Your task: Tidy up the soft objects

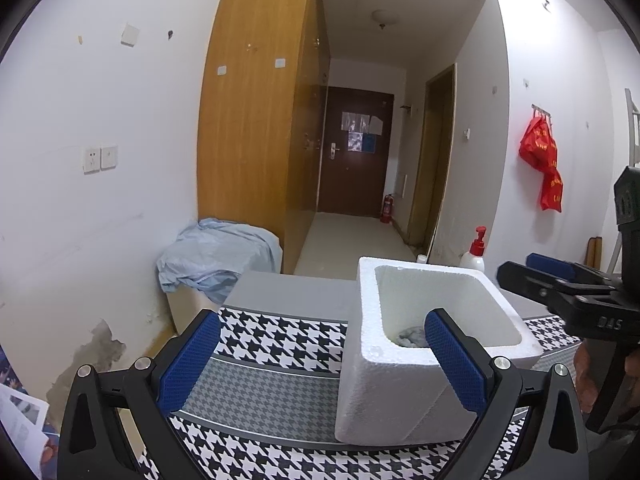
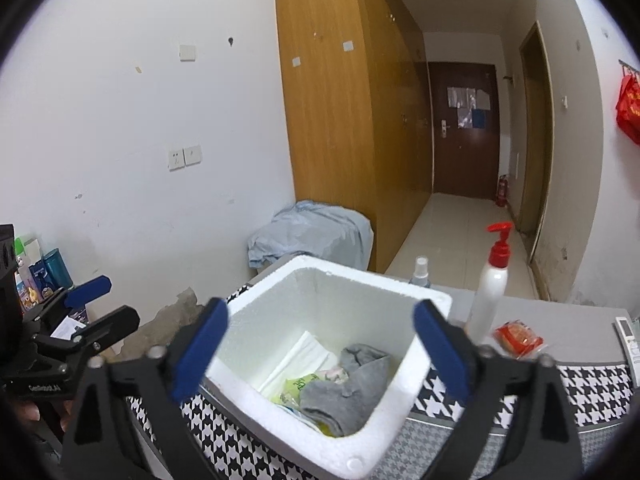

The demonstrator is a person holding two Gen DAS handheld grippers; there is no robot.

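A white foam box (image 1: 404, 376) (image 2: 248, 344) stands on the houndstooth tablecloth (image 1: 264, 360). In the right wrist view it holds a grey sock (image 2: 348, 392), a white folded tissue pack (image 2: 304, 354) and a green-yellow packet (image 2: 294, 388); the left wrist view shows only a bit of grey cloth (image 1: 410, 336) inside. My left gripper (image 1: 320, 354) is open and empty, level with the box's left side. My right gripper (image 2: 320, 350) is open and empty, just above the box. It also shows at the right of the left wrist view (image 1: 560, 280).
A white pump bottle with a red top (image 2: 490, 292) (image 1: 474, 256), a small spray bottle (image 2: 420, 270), a red wrapped packet (image 2: 518, 338) and a remote (image 2: 628, 332) lie on the table behind the box. A blue cloth covers a low box (image 1: 216, 260) by the wardrobe.
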